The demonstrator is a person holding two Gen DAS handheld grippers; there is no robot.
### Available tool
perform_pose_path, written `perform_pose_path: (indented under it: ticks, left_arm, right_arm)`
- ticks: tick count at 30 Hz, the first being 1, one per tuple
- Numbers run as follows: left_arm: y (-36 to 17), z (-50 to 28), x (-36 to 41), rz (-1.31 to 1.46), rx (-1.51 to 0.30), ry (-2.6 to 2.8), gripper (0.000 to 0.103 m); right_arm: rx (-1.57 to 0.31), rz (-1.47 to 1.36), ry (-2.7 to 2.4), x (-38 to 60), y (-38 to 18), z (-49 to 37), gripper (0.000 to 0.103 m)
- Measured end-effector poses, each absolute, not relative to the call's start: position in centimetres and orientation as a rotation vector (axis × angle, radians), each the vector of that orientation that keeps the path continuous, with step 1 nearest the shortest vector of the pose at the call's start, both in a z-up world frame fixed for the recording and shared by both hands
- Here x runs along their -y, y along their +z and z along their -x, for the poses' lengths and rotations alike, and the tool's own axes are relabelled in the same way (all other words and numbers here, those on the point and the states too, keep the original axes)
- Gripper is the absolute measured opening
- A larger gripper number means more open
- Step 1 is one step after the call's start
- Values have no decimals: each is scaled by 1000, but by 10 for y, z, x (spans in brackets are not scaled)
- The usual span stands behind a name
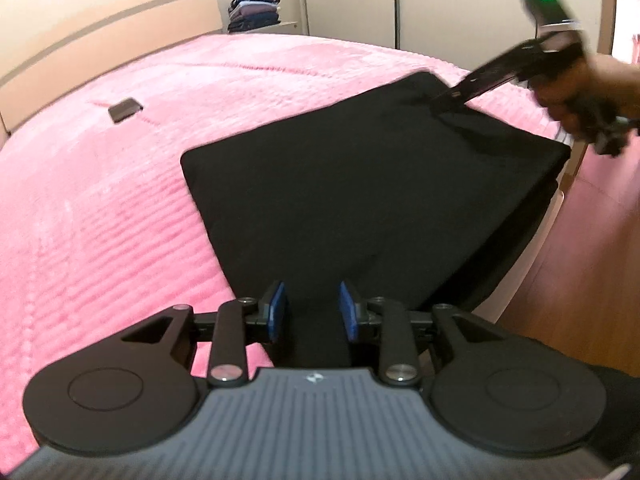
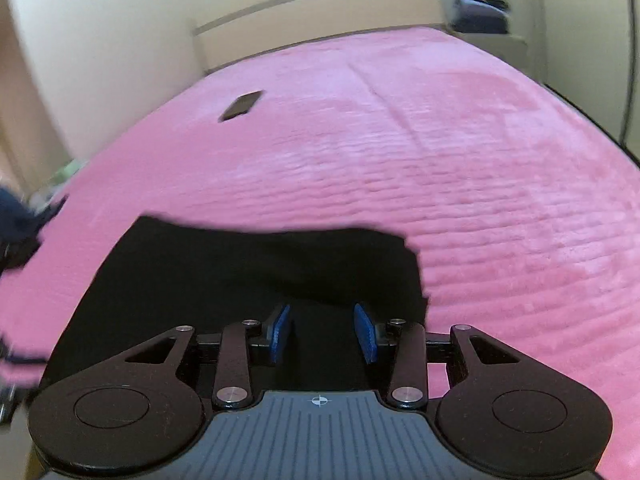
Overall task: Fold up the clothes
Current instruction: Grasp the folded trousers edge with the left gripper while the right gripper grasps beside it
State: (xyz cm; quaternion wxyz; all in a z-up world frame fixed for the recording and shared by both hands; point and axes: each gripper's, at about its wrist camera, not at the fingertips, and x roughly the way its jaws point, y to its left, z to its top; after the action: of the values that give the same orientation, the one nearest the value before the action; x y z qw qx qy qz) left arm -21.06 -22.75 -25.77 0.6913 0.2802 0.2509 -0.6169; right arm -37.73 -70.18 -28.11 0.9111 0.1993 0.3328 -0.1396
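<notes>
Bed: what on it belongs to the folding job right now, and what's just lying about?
In the job:
- black garment, flat on the pink bed
- left gripper, open over its near edge
- right gripper, open over the garment

Lying about:
- small dark object on the bed, apart from the garment
- stack of folded clothes on the shelf beyond the bed

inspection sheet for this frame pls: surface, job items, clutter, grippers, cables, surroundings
surface: pink bedspread on a bed, ribbed texture.
job's things: black garment, folded flat near the bed edge.
clutter: small dark flat object lying apart on the bedspread.
grippers: left gripper open over the garment; right gripper open, over the garment's far side.
cables: dark cable down the wall.
surroundings: headboard; stack of folded clothes on a shelf; wardrobe doors.
</notes>
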Motion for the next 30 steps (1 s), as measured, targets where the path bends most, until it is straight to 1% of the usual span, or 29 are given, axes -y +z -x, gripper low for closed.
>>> perform_pose_path:
  ticks: [2, 5, 6, 7, 8, 9, 10, 11, 12, 15, 18, 20, 22, 23, 24, 25, 26, 27, 28, 30]
  left_arm:
    - [-259, 207, 227, -620, -568, -1379, 27]
    - [-256, 205, 222, -628, -551, -1387, 29]
    - [-254, 205, 220, -636, -538, -1390, 32]
    - [-251, 207, 217, -649, -509, -1394, 35]
    - [-247, 210, 211, -663, -467, -1403, 40]
    - [-243, 213, 205, -676, -423, -1412, 47]
    - [-239, 218, 198, -703, -368, -1423, 50]
    - [-236, 224, 190, -733, -309, -1433, 56]
    - [-234, 230, 183, -768, -253, -1442, 60]
    - [-236, 256, 164, -907, -78, -1487, 65]
    - [-249, 277, 163, -1012, 3, -1522, 70]
    - [-258, 288, 166, -1066, 42, -1535, 70]
    - [-268, 297, 173, -1101, 62, -1534, 70]
    - [-272, 300, 177, -1114, 65, -1532, 70]
    - [-275, 302, 180, -1121, 66, -1530, 70]
    - [-278, 305, 182, -1129, 67, -1529, 70]
    - [-279, 307, 185, -1136, 68, -1528, 70]
    - [-281, 309, 187, -1147, 65, -1529, 70]
    - [-280, 310, 189, -1154, 62, -1535, 70]
    - [-278, 309, 196, -1156, 56, -1542, 70]
  right_arm:
    - [-684, -386, -300, 700, -273, 376, 40]
    - [-665, -241, -279, 672, -254, 391, 41]
    - [-650, -193, -259, 659, -248, 402, 54]
    - [-632, -149, -240, 645, -243, 414, 82]
    - [-617, -100, -215, 629, -240, 426, 87]
    - [-604, -44, -182, 612, -238, 440, 88]
    - [-598, 13, -156, 594, -238, 452, 88]
    - [-602, 71, -137, 576, -240, 463, 88]
    - [-610, 136, -112, 559, -244, 473, 88]
    - [-655, 357, -15, 507, -263, 497, 88]
    - [-750, 573, 29, 475, -293, 497, 88]
    - [-793, 676, 12, 467, -309, 488, 87]
    - [-821, 720, -1, 469, -317, 477, 79]
    - [-832, 744, -6, 470, -320, 472, 73]
    - [-845, 765, 0, 472, -322, 467, 63]
    - [-860, 772, 12, 475, -322, 462, 57]
    - [-868, 762, 21, 477, -320, 459, 48]
    - [-869, 731, 25, 479, -314, 458, 35]
    - [-868, 683, 25, 483, -306, 456, 30]
    - [-856, 614, 21, 490, -292, 455, 28]
